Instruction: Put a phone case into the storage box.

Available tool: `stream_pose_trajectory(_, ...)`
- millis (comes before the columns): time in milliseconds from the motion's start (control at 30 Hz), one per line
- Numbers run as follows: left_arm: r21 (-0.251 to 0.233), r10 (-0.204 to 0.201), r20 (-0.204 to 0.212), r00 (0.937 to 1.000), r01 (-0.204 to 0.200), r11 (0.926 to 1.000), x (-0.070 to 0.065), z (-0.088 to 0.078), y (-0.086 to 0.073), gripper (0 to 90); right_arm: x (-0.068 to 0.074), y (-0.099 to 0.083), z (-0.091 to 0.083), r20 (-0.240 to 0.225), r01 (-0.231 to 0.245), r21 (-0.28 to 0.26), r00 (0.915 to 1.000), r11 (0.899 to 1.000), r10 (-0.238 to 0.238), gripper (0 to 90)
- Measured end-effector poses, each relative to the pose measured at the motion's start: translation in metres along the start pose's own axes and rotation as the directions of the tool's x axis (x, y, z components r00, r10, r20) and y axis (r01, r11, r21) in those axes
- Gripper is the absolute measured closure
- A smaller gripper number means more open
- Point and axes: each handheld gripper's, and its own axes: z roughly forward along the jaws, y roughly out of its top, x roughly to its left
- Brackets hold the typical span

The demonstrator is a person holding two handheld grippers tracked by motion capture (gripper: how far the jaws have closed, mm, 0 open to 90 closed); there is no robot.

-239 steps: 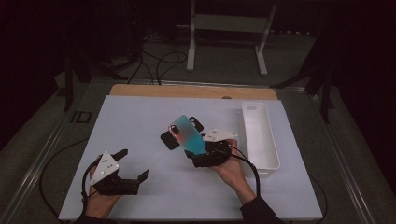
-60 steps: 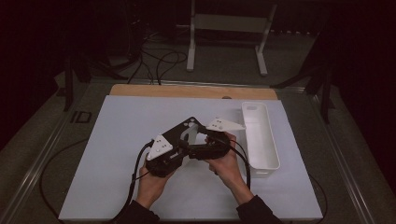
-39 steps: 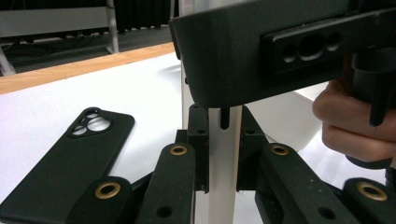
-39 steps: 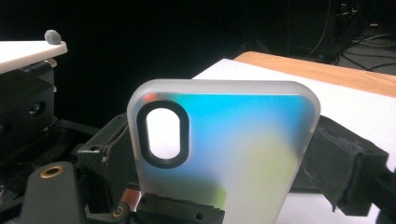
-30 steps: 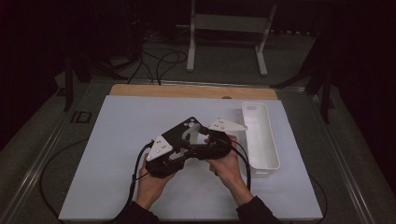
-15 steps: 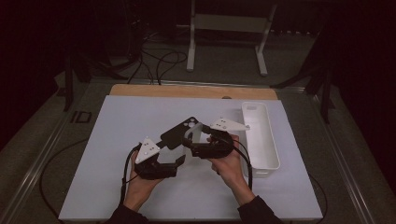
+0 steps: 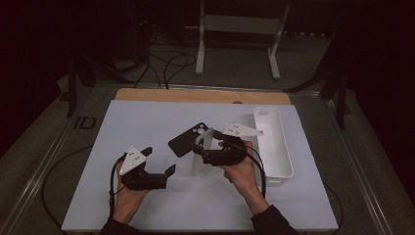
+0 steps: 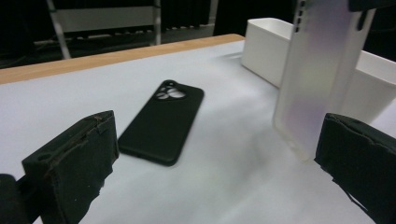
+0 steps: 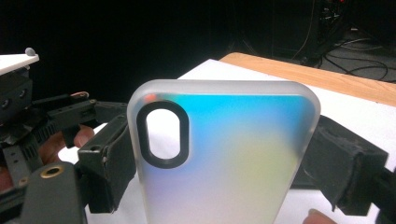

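A black phone [image 7: 188,139] lies camera side up on the white table [image 7: 147,117]; in the left gripper view the phone [image 8: 162,122] sits flat ahead of the jaws. My right gripper [image 7: 201,148] is shut on a frosted, iridescent phone case [image 9: 224,154], held upright just right of the phone. That case [image 8: 316,74] hangs above the table in the left gripper view. My left gripper [image 7: 159,160] is open and holds nothing, lower left of the phone, its jaws wide apart [image 8: 215,172].
A long white tray [image 7: 280,179] stands to the right of my right hand, also close behind the case [image 8: 261,46]. A wooden strip [image 7: 195,95] edges the table's far side. Cables trail from both grippers.
My left gripper has pulled away from the phone and the right gripper, moving left and toward the person. The right gripper still holds the case in about the same place.
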Motion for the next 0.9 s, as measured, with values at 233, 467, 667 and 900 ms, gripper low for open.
stream_pose_trajectory(233,0.003,-0.014,-0.045,0.9989,0.014,0.9999,0.017,-0.016,-0.012,0.0,-0.002,0.001,-0.002,0.012,0.008,0.001,0.9999,1.000,-0.008,17.0)
stream_pose_trajectory(467,0.003,-0.003,-0.085,0.9964,0.003,1.0000,0.029,-0.029,-0.021,0.0,-0.003,0.004,-0.004,0.029,0.017,0.002,0.9994,1.000,-0.017,17.0)
stream_pose_trajectory(667,0.016,0.005,-0.114,0.9934,-0.003,0.9999,0.037,-0.037,-0.031,0.0,-0.005,0.007,-0.007,0.042,0.028,-0.003,0.9987,1.000,-0.028,17.0)
stream_pose_trajectory(900,0.022,0.015,-0.130,0.9914,-0.012,0.9997,0.044,-0.044,-0.041,0.0,-0.006,0.011,-0.008,0.055,0.043,-0.001,0.9976,0.999,-0.043,17.0)
